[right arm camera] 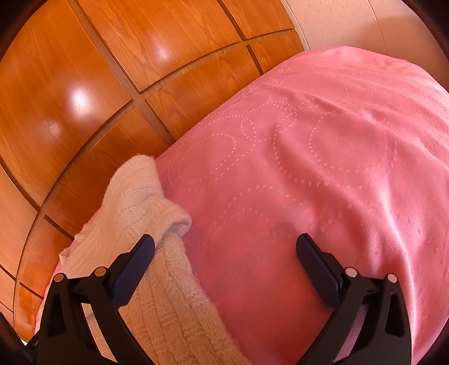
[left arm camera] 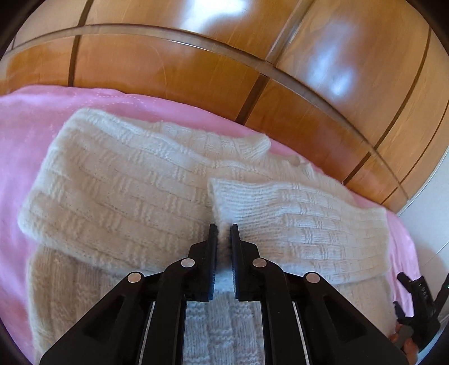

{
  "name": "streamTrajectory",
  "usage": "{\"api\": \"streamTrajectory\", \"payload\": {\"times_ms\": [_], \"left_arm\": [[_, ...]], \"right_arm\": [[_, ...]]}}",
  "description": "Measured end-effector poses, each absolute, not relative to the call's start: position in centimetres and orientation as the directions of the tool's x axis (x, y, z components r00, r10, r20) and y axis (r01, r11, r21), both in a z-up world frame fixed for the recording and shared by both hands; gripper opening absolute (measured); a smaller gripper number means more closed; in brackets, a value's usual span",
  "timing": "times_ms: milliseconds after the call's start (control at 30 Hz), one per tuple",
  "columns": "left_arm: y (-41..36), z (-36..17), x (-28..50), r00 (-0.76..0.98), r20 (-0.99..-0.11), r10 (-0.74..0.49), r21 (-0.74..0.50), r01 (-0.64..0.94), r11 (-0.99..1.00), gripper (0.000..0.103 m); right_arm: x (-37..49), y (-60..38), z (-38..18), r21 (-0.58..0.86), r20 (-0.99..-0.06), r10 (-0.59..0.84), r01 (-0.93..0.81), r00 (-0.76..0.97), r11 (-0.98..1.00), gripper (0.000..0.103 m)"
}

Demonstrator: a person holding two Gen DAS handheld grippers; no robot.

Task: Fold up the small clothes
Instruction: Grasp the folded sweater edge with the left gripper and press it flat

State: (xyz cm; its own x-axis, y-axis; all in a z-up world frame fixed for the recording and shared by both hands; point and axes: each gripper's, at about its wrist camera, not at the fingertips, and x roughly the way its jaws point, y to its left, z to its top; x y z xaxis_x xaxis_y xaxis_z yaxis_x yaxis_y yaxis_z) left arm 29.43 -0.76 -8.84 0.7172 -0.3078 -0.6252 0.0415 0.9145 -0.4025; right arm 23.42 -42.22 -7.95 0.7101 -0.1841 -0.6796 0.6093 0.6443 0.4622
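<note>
A cream knitted sweater (left arm camera: 126, 191) lies on a pink bedspread (left arm camera: 25, 132), with both sleeves folded across its body. My left gripper (left arm camera: 223, 228) is shut on the cuff edge of the right-hand sleeve (left arm camera: 303, 221), which lies over the sweater's front. My right gripper (right arm camera: 224, 241) is open and empty just above the bedspread (right arm camera: 322, 157). Its left finger (right arm camera: 140, 252) is over the edge of the sweater (right arm camera: 157, 280). The right gripper also shows in the left wrist view (left arm camera: 418, 308) at the lower right.
A glossy wooden wardrobe (left arm camera: 196, 56) with panelled doors stands right behind the bed; it also fills the left of the right wrist view (right arm camera: 84, 84). A pale wall (right arm camera: 350, 25) is at the top right. The bedspread stretches away to the right.
</note>
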Motion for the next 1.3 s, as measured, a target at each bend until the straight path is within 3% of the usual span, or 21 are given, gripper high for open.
{"api": "streamTrajectory", "payload": {"times_ms": [167,333,400,533,600,733,900,1000,1100,1200,1300], "left_arm": [[0.8,-9.8,29.6,0.708,-0.585,-0.395,-0.519,0.047,0.854,0.012],[0.3,-9.9,29.7,0.713,-0.586,-0.384,-0.507,0.047,0.861,0.012],[0.0,-9.8,29.7,0.715,-0.593,-0.371,-0.490,0.046,0.871,0.012],[0.1,-10.2,30.0,0.712,-0.585,-0.388,-0.510,0.049,0.859,0.012],[0.1,-10.3,30.1,0.711,-0.583,-0.393,-0.514,0.051,0.856,0.012],[0.2,-10.5,30.3,0.710,-0.579,-0.400,-0.522,0.054,0.851,0.012],[0.5,-10.6,30.3,0.709,-0.570,-0.414,-0.540,0.056,0.840,0.012],[0.6,-10.6,30.2,0.709,-0.570,-0.416,-0.543,0.056,0.838,0.012],[0.6,-10.6,30.2,0.708,-0.570,-0.417,-0.545,0.054,0.837,0.012],[0.6,-10.5,30.2,0.707,-0.574,-0.412,-0.540,0.052,0.840,0.012],[0.5,-10.5,30.3,0.707,-0.577,-0.409,-0.535,0.050,0.843,0.012]], "right_arm": [[25.6,-41.7,-7.1,0.359,-0.762,-0.158,0.614,0.627,0.703,0.101],[30.0,-40.7,-3.8,0.292,-0.699,-0.161,0.483,0.697,0.825,0.101],[32.5,-40.8,-4.0,0.254,-0.713,-0.160,0.464,0.683,0.849,0.101],[37.1,-42.9,-8.7,0.133,-0.838,-0.199,0.544,0.508,0.828,0.101],[37.0,-44.2,-10.2,0.225,-0.831,-0.147,0.566,0.536,0.793,0.101],[37.3,-43.8,-10.2,0.175,-0.832,-0.192,0.575,0.520,0.799,0.101],[34.1,-43.3,-8.5,0.223,-0.804,-0.188,0.579,0.564,0.784,0.101],[31.6,-41.9,-6.9,0.169,-0.782,-0.224,0.545,0.581,0.821,0.101],[30.3,-41.8,-8.3,0.051,-0.816,-0.307,0.591,0.490,0.805,0.101],[30.1,-43.0,-9.6,0.110,-0.835,-0.260,0.611,0.484,0.784,0.101],[30.1,-42.4,-9.5,0.056,-0.829,-0.303,0.609,0.470,0.791,0.101]]}}
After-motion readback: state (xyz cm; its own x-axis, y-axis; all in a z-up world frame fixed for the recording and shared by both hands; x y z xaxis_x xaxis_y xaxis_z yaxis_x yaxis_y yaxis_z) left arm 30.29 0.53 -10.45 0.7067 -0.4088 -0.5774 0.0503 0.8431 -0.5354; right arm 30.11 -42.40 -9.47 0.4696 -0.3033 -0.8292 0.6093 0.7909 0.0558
